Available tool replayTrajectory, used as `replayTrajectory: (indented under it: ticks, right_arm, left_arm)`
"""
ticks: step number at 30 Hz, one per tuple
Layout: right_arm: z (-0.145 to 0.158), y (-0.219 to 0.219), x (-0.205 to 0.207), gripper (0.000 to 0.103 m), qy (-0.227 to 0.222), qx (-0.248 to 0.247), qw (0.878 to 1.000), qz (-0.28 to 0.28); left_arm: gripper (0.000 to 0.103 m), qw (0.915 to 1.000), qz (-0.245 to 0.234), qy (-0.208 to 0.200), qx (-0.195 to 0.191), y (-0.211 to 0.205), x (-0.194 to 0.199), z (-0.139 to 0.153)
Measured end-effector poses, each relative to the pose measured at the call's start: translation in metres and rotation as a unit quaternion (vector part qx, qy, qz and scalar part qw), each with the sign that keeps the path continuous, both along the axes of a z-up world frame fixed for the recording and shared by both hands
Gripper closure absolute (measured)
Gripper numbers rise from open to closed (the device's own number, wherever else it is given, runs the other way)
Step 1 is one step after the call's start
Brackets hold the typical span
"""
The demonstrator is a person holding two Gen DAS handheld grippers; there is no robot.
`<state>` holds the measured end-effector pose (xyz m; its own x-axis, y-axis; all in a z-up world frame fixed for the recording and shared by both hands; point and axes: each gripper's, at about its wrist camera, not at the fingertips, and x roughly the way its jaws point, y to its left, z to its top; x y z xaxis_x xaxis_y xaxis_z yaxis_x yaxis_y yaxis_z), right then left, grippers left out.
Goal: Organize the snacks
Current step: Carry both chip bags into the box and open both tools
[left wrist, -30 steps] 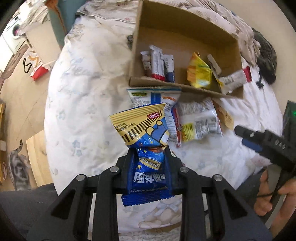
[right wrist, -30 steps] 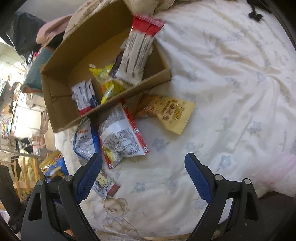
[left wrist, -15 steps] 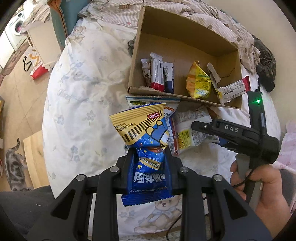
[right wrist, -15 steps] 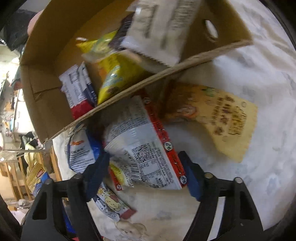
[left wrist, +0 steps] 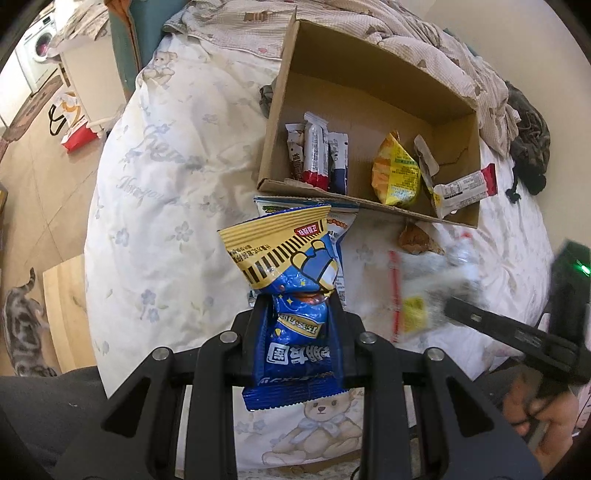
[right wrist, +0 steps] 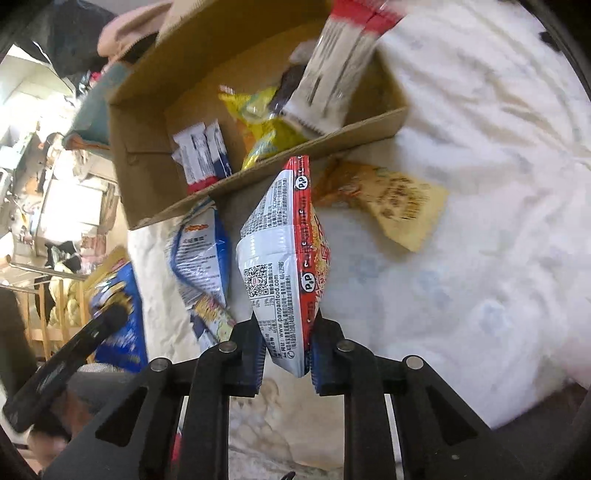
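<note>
My left gripper (left wrist: 297, 314) is shut on a blue and yellow snack bag (left wrist: 291, 280) and holds it above the bed. My right gripper (right wrist: 286, 343) is shut on a white and red snack packet (right wrist: 284, 251), lifted off the bed; it shows blurred in the left wrist view (left wrist: 424, 291). The open cardboard box (left wrist: 369, 92) lies on the bed beyond both, holding several bars (left wrist: 317, 157), a yellow bag (left wrist: 397, 177) and a white and red bar (left wrist: 461, 192). A blue and white bag (right wrist: 201, 254) and a tan packet (right wrist: 391, 199) lie in front of the box.
The white flowered bedspread (left wrist: 166, 206) covers the bed. A checked blanket (left wrist: 424, 29) is bunched behind the box. A cat (left wrist: 20, 332) stands on the floor at the left by a wooden board (left wrist: 66, 314).
My right gripper moved in, closed on the white and red packet and lifted it off the bed. My left gripper kept holding the blue bag and moved nearer the box.
</note>
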<state>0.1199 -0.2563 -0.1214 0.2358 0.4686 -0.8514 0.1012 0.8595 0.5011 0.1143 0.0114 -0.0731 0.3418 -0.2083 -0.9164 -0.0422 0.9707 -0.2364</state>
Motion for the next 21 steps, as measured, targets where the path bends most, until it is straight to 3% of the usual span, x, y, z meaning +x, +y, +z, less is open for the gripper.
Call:
replayTrajectory:
  ticks: [4, 8, 13, 17, 21]
  right_arm:
    - [0.038, -0.024, -0.015, 0.083, -0.062, -0.01, 0.998, -0.027]
    - [0.071, -0.048, -0.018, 0.083, -0.121, -0.068, 0.988, -0.069]
    - [0.081, -0.078, -0.003, 0.083, -0.127, -0.139, 0.972, -0.139]
    - [0.071, -0.091, 0.025, 0.083, -0.11, -0.116, 0.975, -0.157]
    - [0.08, -0.088, 0.037, 0.084, -0.14, -0.081, 0.975, -0.154]
  left_arm:
    - [0.079, 0.9999, -0.002, -0.009, 0.005, -0.002, -0.001, 0.004]
    - [0.079, 0.9997, -0.001, -0.019, 0.014, -0.002, -0.002, 0.007]
    - [0.079, 0.9992, 0.006, -0.033, 0.024, 0.0, -0.001, 0.012]
    - [0.079, 0.9986, 0.003, -0.045, 0.028, 0.001, 0.005, 0.02]
    - [0.079, 0.9977, 0.002, -0.06, 0.032, 0.002, 0.016, 0.032]
